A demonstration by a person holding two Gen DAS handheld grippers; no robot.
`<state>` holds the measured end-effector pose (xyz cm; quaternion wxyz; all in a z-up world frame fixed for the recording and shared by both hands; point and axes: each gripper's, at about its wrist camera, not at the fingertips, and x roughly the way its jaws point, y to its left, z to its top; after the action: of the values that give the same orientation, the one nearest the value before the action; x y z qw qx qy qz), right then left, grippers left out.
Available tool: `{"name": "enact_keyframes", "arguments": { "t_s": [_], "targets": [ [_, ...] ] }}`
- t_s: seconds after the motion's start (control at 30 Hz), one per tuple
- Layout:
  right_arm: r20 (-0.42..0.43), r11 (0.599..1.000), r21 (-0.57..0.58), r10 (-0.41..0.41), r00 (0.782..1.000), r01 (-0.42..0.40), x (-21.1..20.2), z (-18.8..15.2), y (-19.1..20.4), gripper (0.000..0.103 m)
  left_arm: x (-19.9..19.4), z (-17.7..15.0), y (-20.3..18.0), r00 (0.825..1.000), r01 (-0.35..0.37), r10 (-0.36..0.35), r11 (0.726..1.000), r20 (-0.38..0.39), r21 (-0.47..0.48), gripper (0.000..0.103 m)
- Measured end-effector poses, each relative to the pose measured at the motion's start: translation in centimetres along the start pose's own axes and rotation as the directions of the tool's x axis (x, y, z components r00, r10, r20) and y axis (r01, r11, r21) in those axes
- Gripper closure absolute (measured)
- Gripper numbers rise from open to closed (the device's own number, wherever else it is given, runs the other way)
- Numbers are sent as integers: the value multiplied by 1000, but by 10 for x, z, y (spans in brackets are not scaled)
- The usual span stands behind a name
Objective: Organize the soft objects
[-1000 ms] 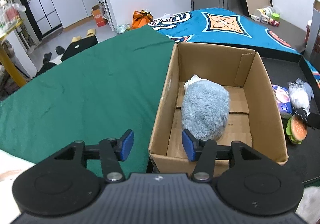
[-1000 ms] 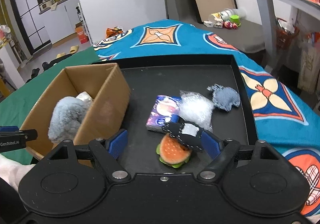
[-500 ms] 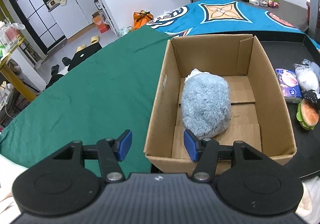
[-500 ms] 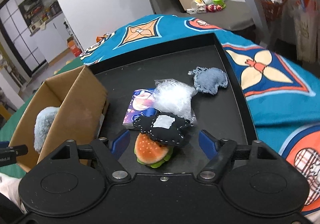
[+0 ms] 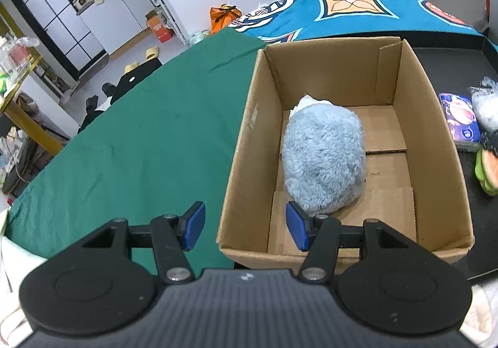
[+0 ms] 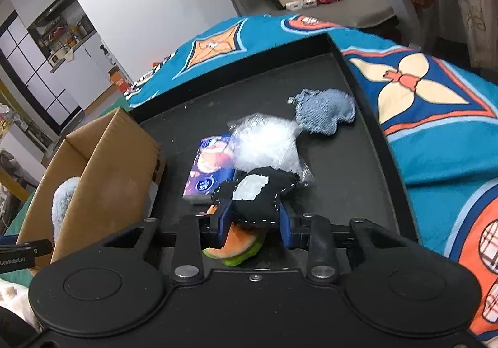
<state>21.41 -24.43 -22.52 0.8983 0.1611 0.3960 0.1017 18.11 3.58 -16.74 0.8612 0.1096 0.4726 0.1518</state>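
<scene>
On the black tray (image 6: pixel 348 180) lies a black stitched soft toy (image 6: pixel 258 192) with a white patch. My right gripper (image 6: pixel 254 223) has its jaws closing, and both blue pads press the toy's sides. Under it rests a burger toy (image 6: pixel 236 250). Behind it sit a tissue packet (image 6: pixel 208 170), a clear bag of stuffing (image 6: pixel 267 145) and a denim soft piece (image 6: pixel 323 111). A fluffy blue plush (image 5: pixel 323 158) lies inside the cardboard box (image 5: pixel 435 130). My left gripper (image 5: pixel 246 229) is open, its fingers either side of the box's near left corner, touching nothing.
The box (image 6: pixel 109 167) stands left of the tray, on a green cloth (image 5: pixel 140 145). A blue patterned cloth (image 6: pixel 435 136) lies right of the tray. The burger toy (image 5: pixel 488 170) and tissue packet (image 5: pixel 460 120) show at the left wrist view's right edge.
My right gripper came down over the black toy and its jaws closed from wide apart onto it. The left gripper edged closer to the box, jaws unchanged.
</scene>
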Motion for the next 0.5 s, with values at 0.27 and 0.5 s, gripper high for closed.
{"name": "enact_keyframes", "arguments": {
  "t_s": [0.27,0.5],
  "targets": [
    [20,1000,-1,-3,1000,3,-11,1,-1,80,-1,0,-9,1000,-16,16,999,7,32,47],
    [38,1000,-7,-16,999,16,-20,5,0,82,-7,-2,-5,1000,-8,8,1000,21,20,47]
  ]
}}
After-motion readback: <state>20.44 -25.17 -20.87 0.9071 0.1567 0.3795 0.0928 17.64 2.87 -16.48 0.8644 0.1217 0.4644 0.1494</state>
